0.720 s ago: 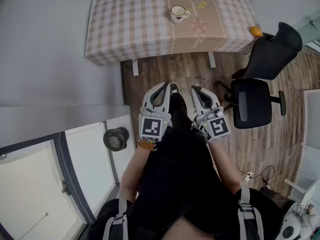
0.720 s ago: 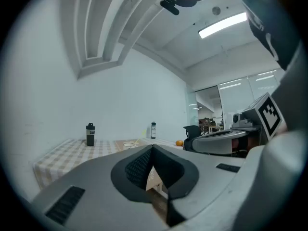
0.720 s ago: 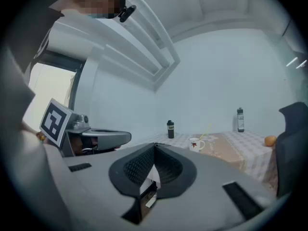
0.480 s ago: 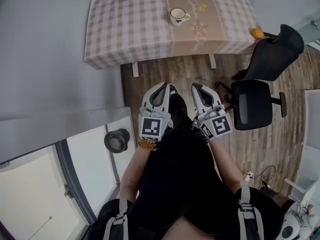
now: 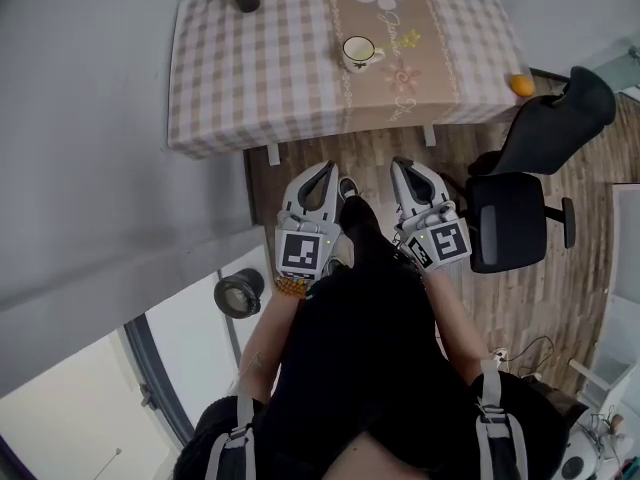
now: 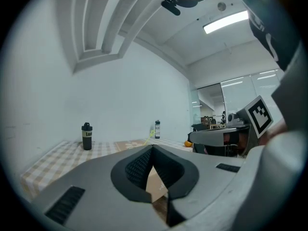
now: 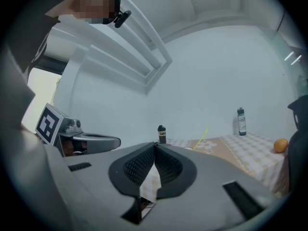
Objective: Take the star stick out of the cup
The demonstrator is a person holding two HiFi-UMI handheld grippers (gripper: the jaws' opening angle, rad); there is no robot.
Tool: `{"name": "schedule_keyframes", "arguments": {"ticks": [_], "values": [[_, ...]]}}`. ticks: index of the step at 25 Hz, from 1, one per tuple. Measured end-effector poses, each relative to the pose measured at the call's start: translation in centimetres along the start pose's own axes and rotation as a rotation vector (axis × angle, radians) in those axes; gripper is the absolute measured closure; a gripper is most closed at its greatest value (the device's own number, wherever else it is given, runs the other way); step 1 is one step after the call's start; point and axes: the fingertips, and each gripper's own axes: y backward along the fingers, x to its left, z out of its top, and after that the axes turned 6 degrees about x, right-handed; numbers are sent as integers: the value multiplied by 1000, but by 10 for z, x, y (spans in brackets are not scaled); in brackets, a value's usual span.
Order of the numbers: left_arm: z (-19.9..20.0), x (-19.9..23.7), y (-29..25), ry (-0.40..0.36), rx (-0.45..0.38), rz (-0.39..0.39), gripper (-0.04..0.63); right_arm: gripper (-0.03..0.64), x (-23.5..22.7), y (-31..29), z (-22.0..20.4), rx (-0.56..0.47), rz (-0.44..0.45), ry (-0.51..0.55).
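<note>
Star stick [image 5: 407, 38] in cup [image 5: 357, 52] on table [image 5: 260, 78], left gripper [image 5: 328, 168] and right gripper [image 5: 400, 163] fingers together.

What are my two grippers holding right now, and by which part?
Nothing. The left gripper and right gripper are both shut and empty, short of the table; the star stick sits in the cup.

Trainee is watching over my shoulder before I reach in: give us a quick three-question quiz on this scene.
1. True or false: the left gripper and the right gripper are both shut and empty.
2. Fill in: the star stick stands in the ___.
3. The orange lies: A) on the floor, B) on the table corner nearest the chair, C) beside the dark bottle.
Key: 1 true; 2 cup; 3 B.
</note>
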Motion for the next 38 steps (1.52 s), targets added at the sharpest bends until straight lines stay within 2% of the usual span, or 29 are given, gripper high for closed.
{"name": "schedule_keyframes", "arguments": {"ticks": [8, 13, 18, 26, 38], "values": [[34, 23, -55, -19, -20, -20, 594, 612, -52, -51, 10, 0, -29, -14], [42, 54, -79, -20, -14, 9, 594, 612, -83, -89, 14, 9, -42, -4], [41, 76, -106, -32, 1, 25, 594, 612, -109, -120, 13, 32, -43, 12], [42, 81, -150, -15, 10, 7, 594, 612, -144, -156, -10, 120, -4, -9], [35, 100, -184, 5, 39, 25, 594, 611, -171, -211, -37, 202, 36, -38]]}}
